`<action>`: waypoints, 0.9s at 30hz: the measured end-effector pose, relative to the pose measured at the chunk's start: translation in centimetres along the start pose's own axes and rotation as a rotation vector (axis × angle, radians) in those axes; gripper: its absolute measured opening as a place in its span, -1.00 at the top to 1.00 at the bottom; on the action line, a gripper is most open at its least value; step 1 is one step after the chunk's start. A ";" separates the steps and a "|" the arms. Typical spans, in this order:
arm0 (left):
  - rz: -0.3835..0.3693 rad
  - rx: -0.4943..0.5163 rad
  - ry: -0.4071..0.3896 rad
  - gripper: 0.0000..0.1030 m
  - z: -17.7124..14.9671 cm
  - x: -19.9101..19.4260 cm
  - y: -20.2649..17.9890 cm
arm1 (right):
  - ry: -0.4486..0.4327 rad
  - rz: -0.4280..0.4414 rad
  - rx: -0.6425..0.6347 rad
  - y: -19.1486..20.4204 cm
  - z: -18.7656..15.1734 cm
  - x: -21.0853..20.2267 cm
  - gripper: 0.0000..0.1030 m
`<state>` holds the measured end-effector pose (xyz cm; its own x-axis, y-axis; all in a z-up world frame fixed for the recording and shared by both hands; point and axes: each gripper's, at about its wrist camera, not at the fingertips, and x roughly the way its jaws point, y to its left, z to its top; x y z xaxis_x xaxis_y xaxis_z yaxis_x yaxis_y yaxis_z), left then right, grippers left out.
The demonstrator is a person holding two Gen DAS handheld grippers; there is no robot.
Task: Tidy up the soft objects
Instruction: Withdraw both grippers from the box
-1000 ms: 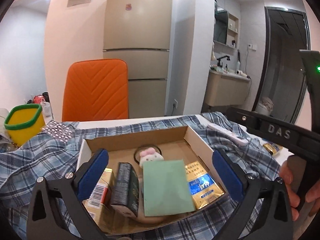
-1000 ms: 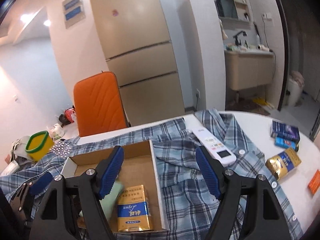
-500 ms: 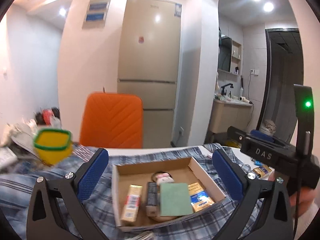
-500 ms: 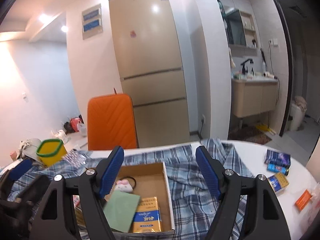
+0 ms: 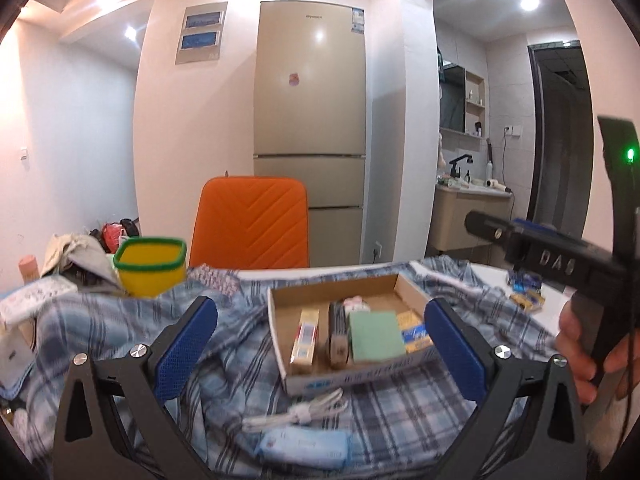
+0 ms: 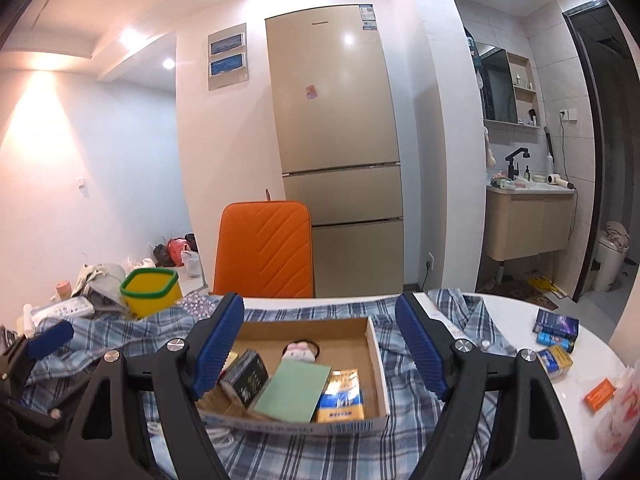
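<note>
Both grippers, left [image 5: 320,330] and right [image 6: 320,346], gape wide and empty; the plaid shirt [image 6: 432,408] looks limp and light, best pinched at a raised fold

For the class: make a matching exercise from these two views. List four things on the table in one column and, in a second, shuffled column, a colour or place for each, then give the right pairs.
Things
1. Bin
2. Chair
3. Flat pad
4. White cable

Descriptions
A. Orange, behind the table
B. Yellow with a green rim
C. On the plaid shirt, in front of the cardboard box
D. Pale green, lying inside the cardboard box

Pairs: 1-B, 2-A, 3-D, 4-C
</note>
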<state>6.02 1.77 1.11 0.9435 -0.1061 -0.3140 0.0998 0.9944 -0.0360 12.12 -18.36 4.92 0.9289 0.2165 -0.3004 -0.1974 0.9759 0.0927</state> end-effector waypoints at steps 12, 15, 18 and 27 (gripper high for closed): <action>-0.002 0.001 0.065 -1.00 -3.0 -0.6 1.2 | 0.041 -0.005 -0.043 1.2 -2.9 0.7 -0.56; 0.012 -0.003 0.107 -1.00 -3.6 0.0 1.8 | 0.059 -0.006 -0.057 1.6 -3.2 1.3 -0.56; 0.028 -0.031 0.131 -1.00 -3.9 0.2 2.5 | 0.079 0.009 -0.058 1.7 -3.6 1.8 -0.56; 0.036 -0.093 0.176 -1.00 -4.6 0.6 4.2 | 0.143 0.019 -0.081 2.6 -4.3 2.4 -0.56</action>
<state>5.57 5.83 -3.56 0.8754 -0.0776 -0.4771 0.0298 0.9938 -0.1069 12.50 -15.20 0.32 0.8717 0.2308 -0.4322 -0.2444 0.9694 0.0247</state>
